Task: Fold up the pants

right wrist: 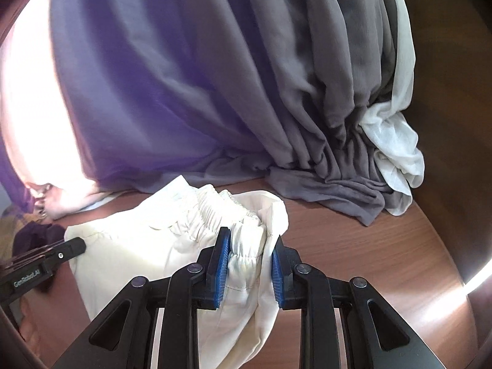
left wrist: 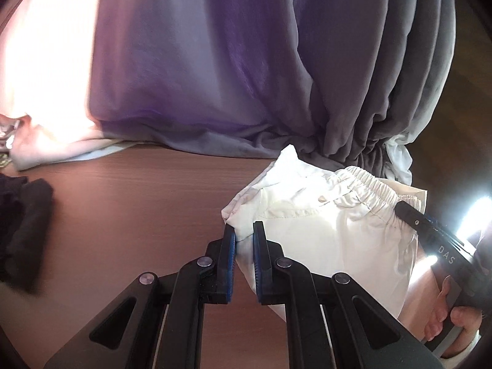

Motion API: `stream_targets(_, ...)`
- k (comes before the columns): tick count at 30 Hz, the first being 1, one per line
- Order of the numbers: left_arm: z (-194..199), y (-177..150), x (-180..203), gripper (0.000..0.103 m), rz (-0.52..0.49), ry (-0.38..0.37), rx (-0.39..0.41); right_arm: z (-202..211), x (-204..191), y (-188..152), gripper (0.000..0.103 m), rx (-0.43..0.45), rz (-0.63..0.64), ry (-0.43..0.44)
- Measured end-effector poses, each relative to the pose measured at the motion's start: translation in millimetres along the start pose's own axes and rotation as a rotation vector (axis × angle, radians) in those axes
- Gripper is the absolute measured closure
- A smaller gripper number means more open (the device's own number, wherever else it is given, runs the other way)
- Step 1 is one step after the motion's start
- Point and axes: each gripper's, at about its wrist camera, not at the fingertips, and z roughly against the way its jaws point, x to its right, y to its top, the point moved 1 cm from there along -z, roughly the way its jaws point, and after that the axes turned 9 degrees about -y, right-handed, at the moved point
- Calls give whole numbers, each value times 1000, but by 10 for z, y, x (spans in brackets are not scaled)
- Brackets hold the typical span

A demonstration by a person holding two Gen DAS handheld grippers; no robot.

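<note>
White pants (left wrist: 332,227) with an elastic waistband (left wrist: 375,192) are held up over a brown wooden table (left wrist: 138,203). My left gripper (left wrist: 244,236) is shut on a side edge of the pants. In the right wrist view the pants (right wrist: 147,246) hang between both tools, and my right gripper (right wrist: 250,244) is closed on the bunched waistband (right wrist: 246,240), with cloth filling the gap between its blue pads. The right gripper's tip (left wrist: 409,212) shows at the waistband in the left wrist view. The left gripper's tip (right wrist: 73,247) shows at the pants' left edge.
Purple and grey curtains (left wrist: 246,77) hang down onto the back of the table, with a white sheer curtain (right wrist: 396,144) bundled at the right. Dark clothing (left wrist: 24,230) lies at the left of the table. A white cloth (left wrist: 61,147) lies at the back left.
</note>
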Motion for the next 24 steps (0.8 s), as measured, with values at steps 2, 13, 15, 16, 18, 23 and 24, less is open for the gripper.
stream_targets(2, 150, -25, 3, 91, -3, 19, 19, 155, -80, -32, 78, 17, 21, 17)
stream_targets(13, 960, -172, -251, 91, 22, 116, 102, 744, -553, -171, 78, 71, 93, 133)
stream_targets(15, 1077, -198, -364, 91, 27, 124, 113, 829, -683, -202, 78, 76, 104, 146)
stream_targets(16, 1139, -212, -440, 91, 28, 124, 117, 857, -729, -212, 78, 79, 107, 150)
stream_targets(18, 1247, -237, -580, 91, 28, 121, 121, 932, -888, -241, 78, 85, 117, 156)
stream_targets(23, 1482, -235, -1002, 91, 8, 91, 115, 1082, -1319, -339, 78, 93, 114, 146)
stream_targets(24, 1535, -219, -1112, 91, 6, 80, 109, 1113, -1447, -367, 78, 91, 103, 137)
